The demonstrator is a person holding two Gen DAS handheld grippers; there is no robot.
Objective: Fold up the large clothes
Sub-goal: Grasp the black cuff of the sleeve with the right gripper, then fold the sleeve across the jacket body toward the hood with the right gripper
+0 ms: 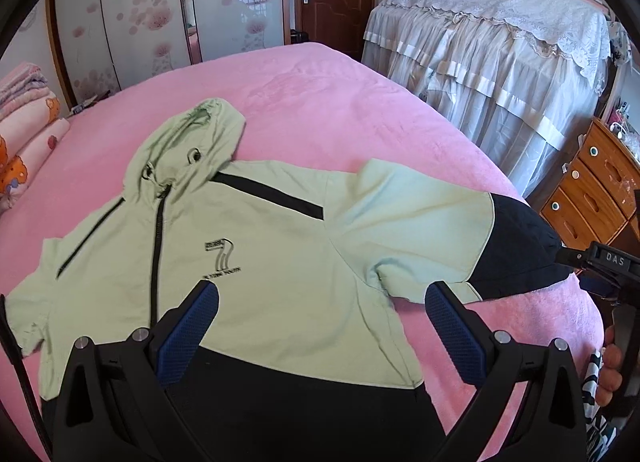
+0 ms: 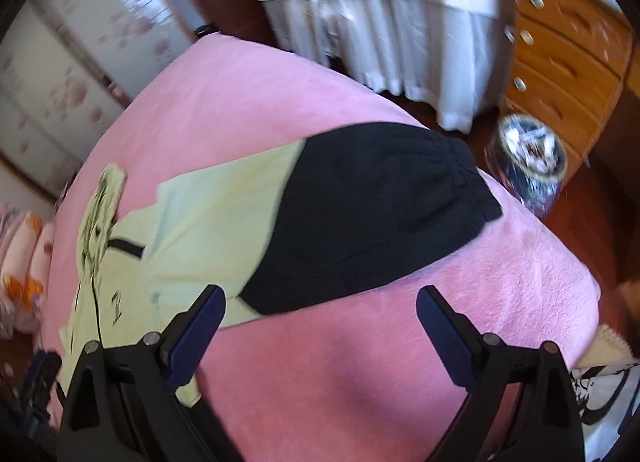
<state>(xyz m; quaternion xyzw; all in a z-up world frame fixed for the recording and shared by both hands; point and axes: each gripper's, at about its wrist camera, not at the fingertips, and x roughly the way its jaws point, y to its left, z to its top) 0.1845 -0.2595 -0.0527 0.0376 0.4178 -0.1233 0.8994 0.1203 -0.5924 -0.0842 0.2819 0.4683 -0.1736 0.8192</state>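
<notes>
**Hoodie spread front-up on the pink bed**

The green-and-black hoodie (image 1: 280,230) lies flat on the pink bedspread (image 1: 340,102), its long axis running hem-near to hood-far, hood (image 1: 192,142) pointing toward the wardrobe. Its black-cuffed sleeve (image 2: 372,214) stretches sideways toward the dresser (image 2: 568,62). The left gripper (image 1: 320,302) and right gripper (image 2: 320,302) both gape wide, holding nothing.
</notes>
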